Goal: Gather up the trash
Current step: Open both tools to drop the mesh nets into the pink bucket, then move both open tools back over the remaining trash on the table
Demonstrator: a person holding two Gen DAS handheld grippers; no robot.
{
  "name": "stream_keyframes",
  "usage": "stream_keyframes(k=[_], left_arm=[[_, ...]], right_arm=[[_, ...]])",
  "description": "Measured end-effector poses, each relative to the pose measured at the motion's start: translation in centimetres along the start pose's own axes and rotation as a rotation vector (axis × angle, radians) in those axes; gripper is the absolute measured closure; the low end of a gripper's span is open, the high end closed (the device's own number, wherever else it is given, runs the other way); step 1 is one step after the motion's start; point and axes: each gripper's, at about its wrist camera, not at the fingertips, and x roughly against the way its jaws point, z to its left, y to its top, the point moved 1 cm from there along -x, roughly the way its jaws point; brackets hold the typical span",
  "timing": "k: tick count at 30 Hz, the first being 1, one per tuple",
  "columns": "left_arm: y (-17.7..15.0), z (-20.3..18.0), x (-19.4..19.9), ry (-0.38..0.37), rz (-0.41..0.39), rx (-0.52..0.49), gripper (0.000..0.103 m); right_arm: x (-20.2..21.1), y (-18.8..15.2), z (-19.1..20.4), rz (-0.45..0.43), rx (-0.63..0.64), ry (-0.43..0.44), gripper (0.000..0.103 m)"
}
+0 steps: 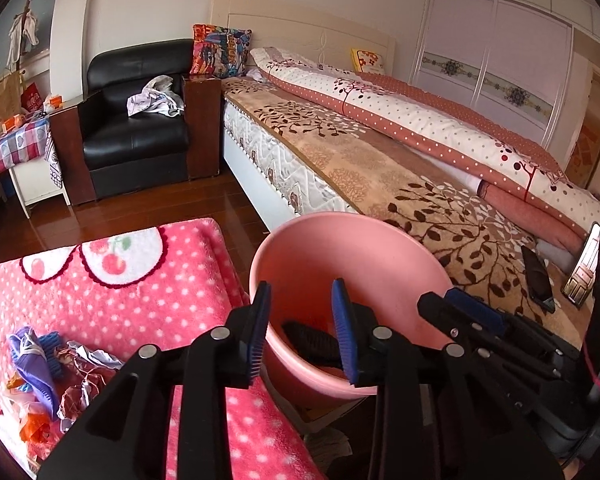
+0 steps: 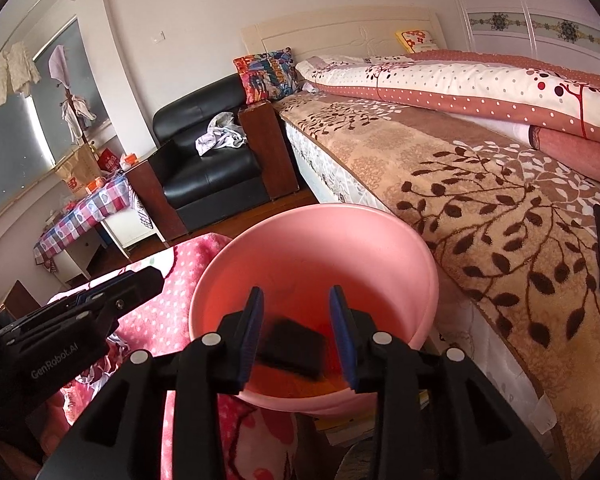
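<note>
Trash (image 1: 56, 376) lies as a heap of crumpled wrappers and paper at the lower left of the left wrist view, on a pink dotted blanket (image 1: 148, 304).

Bed (image 1: 380, 152), largest item, runs from centre to the right edge in both views, under a brown leaf-patterned cover, with a folded dotted quilt (image 1: 440, 120) along its far side. Black armchair (image 1: 136, 128) stands upper left of centre, just beside the bed's head, a crumpled white cloth (image 1: 156, 98) on its seat.

Pink bucket (image 2: 312, 240) sits at lower centre of both views, between the blanket and the bed. A dark flat object (image 2: 292, 346), blurred in the right wrist view, is inside the bucket near its bottom; its nature cannot be told.

Left gripper (image 1: 302, 330) is over the near rim of the bucket, jaws spread, nothing between them. Right gripper (image 2: 298, 334) is likewise over the bucket, jaws spread, the dark object seen past them and not touching the pads. In the left wrist view the right gripper (image 1: 460, 312) lies at lower right, beside the bucket.
</note>
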Motion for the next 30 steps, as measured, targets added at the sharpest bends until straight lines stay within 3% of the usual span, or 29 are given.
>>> stream_keyframes(k=[8,30], left_arm=[[0.3,0.2,2.0,0.001,-0.028,0.007,0.071],[-3.0,6.5,10.9,0.066,-0.095,0.069,0.071]], right_arm=[[1.3,-0.2,1.3,-0.013,0.005,0.029,0.06],[5.3,-3.2,9.0,0.005,0.09,0.144,0.058]])
